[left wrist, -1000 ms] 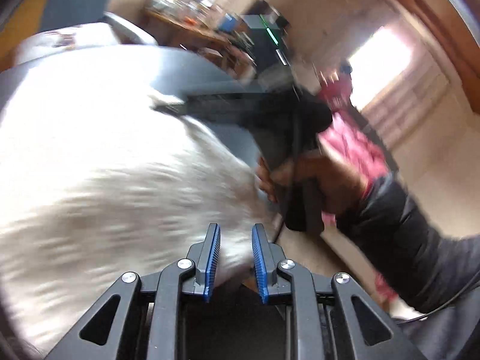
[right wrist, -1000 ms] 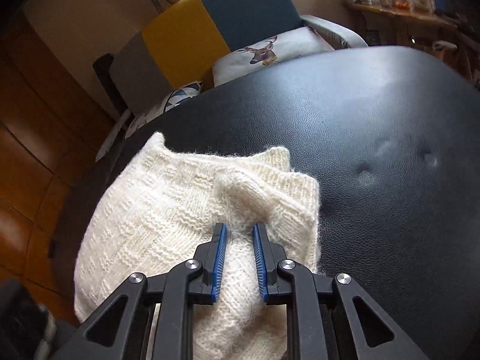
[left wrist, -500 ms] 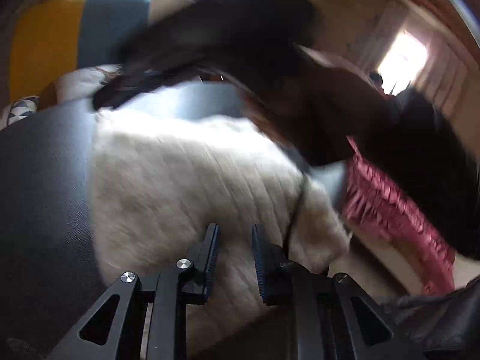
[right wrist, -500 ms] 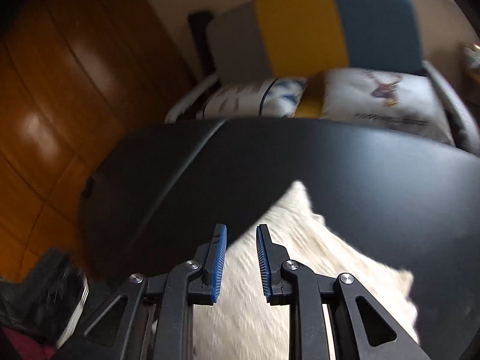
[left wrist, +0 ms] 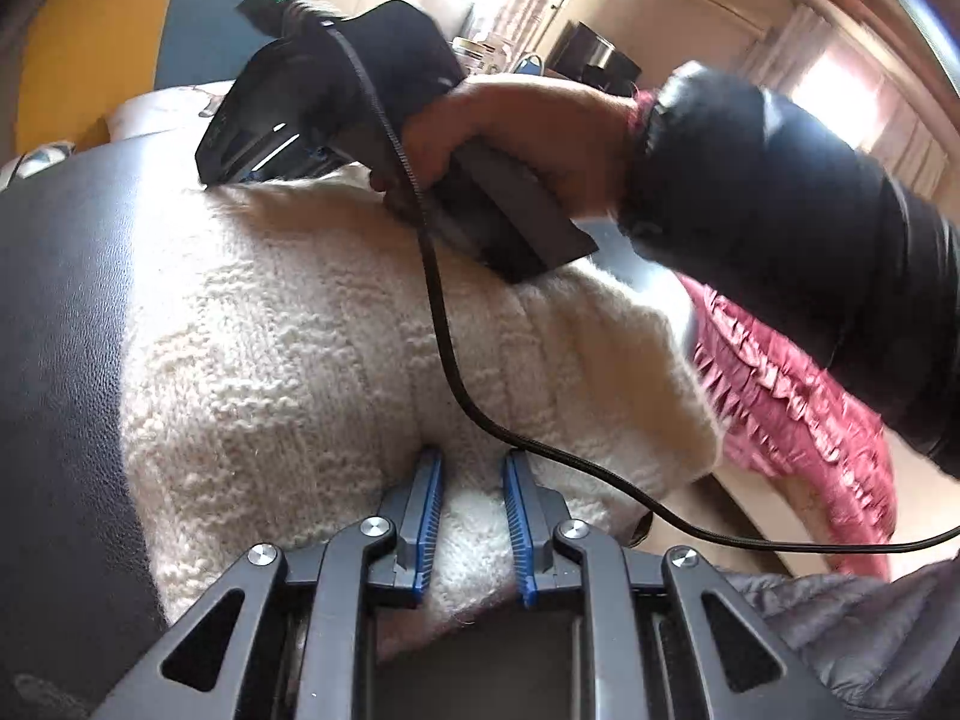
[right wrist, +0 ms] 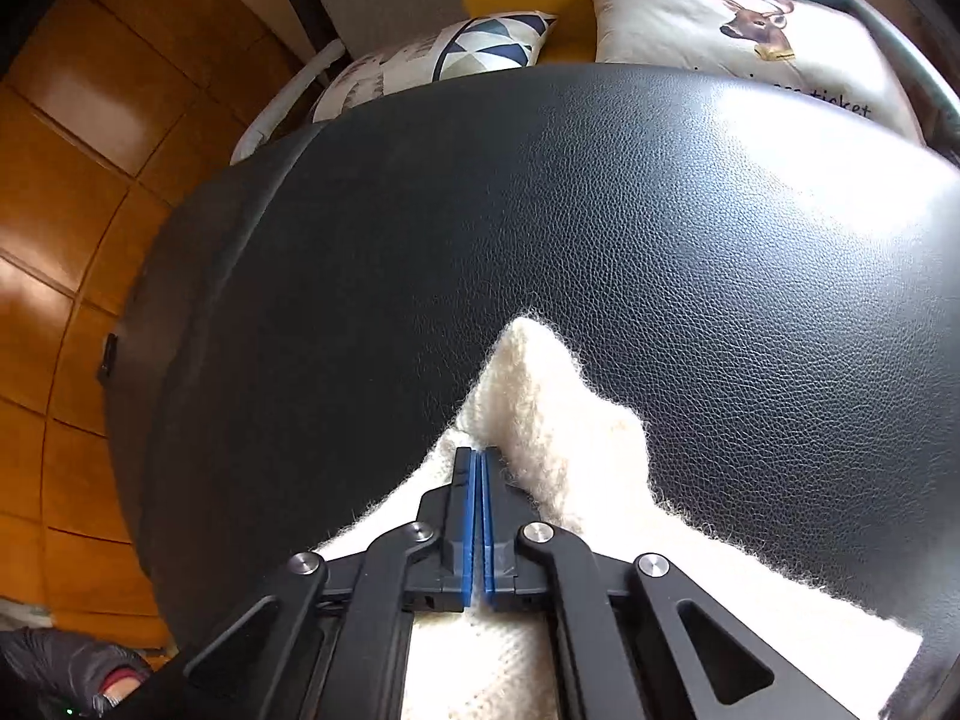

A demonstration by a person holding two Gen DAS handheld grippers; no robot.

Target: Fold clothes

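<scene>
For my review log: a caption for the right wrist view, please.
Right hand-held gripper, shut, at white knit sweater corner on black leather surface.

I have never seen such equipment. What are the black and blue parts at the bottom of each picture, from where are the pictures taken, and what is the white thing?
There is no robot here. A person holds one hand-held gripper in each hand, and a camera on each looks forward along its two blue-padded fingers. In the left camera's picture, the left gripper has its jaws apart around a fold of the white sweater, which lies on a black cushion. There you also see the person's hand holding the right gripper. The right camera shows that gripper's jaws have just closed at the sweater's edge; whether they pinch wool is unclear.
</scene>
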